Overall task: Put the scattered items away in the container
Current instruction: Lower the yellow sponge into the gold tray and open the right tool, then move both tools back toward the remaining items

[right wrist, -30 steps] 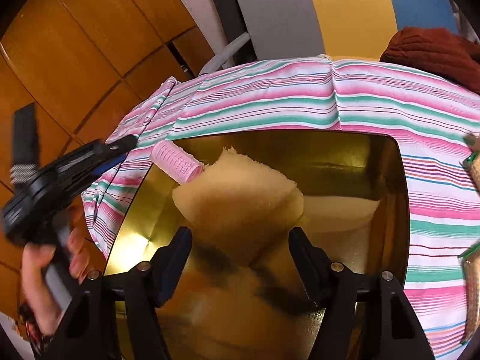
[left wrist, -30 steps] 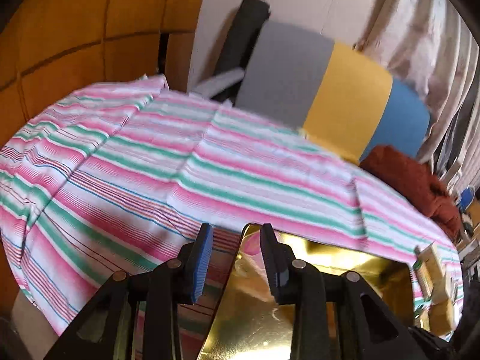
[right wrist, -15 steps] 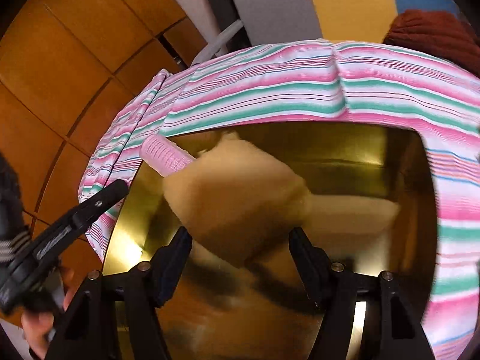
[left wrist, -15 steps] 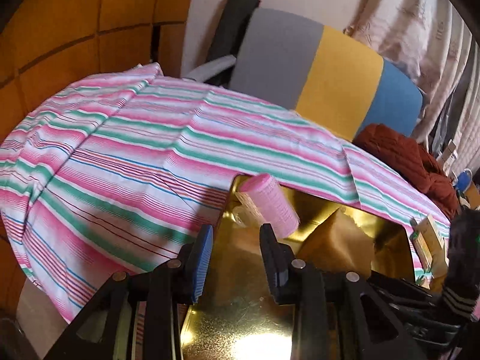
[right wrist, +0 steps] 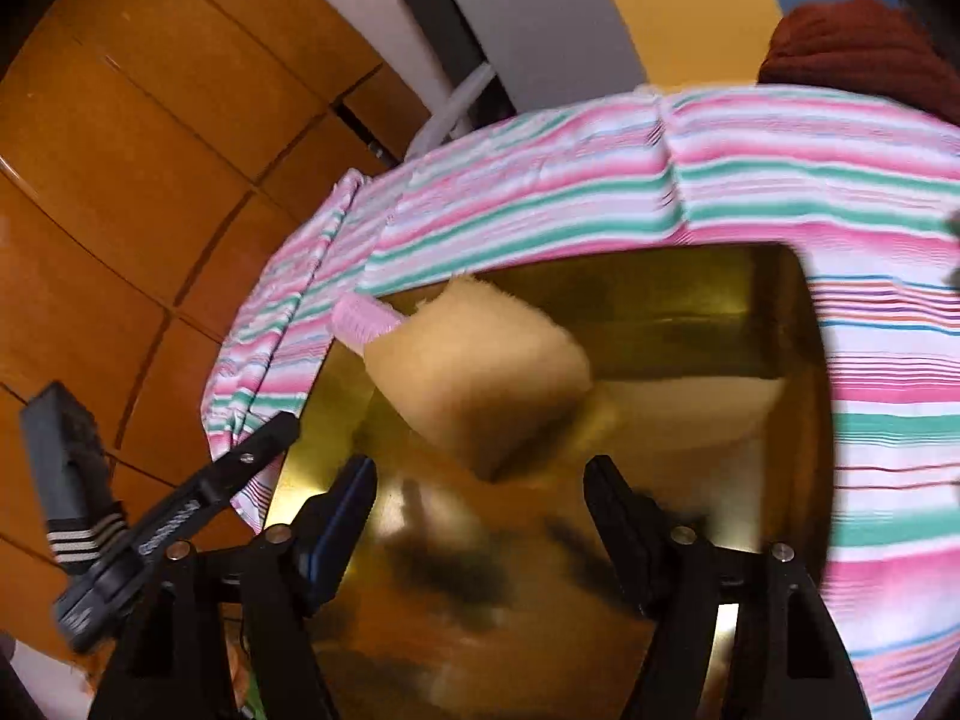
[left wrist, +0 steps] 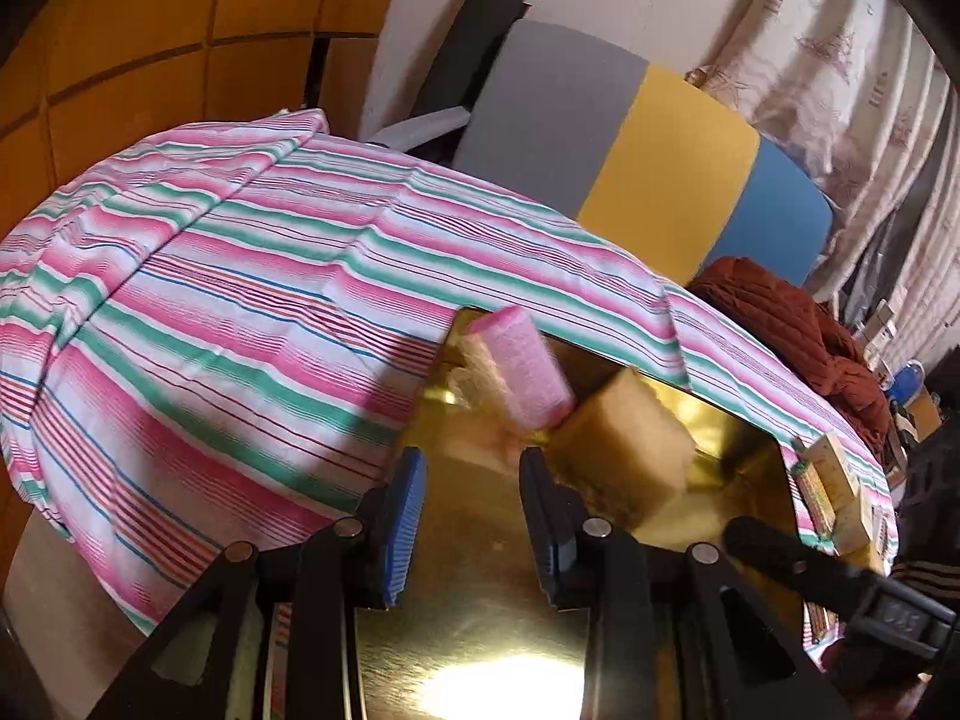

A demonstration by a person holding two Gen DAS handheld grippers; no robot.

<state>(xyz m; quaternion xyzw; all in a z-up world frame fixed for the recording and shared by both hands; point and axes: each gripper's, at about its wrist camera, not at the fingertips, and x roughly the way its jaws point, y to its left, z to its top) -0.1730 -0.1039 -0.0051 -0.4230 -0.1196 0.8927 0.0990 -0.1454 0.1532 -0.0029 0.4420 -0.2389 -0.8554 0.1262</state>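
on the striped cloth [left wrist: 252, 312]: one gold tray [left wrist: 480, 648], shiny, rectangular. contents: one pink hair roller [left wrist: 522, 369] leaning at the tray's far left corner; one tan sponge [right wrist: 480, 378] touching it, lying in the tray. left gripper [left wrist: 471, 522]: jaws slightly apart, nothing between them, above the tray's left part. right gripper [right wrist: 480, 516]: jaws opening, wide apart, empty, the sponge just beyond the fingertips. small boxes [left wrist: 840, 492] on the cloth right of the tray.
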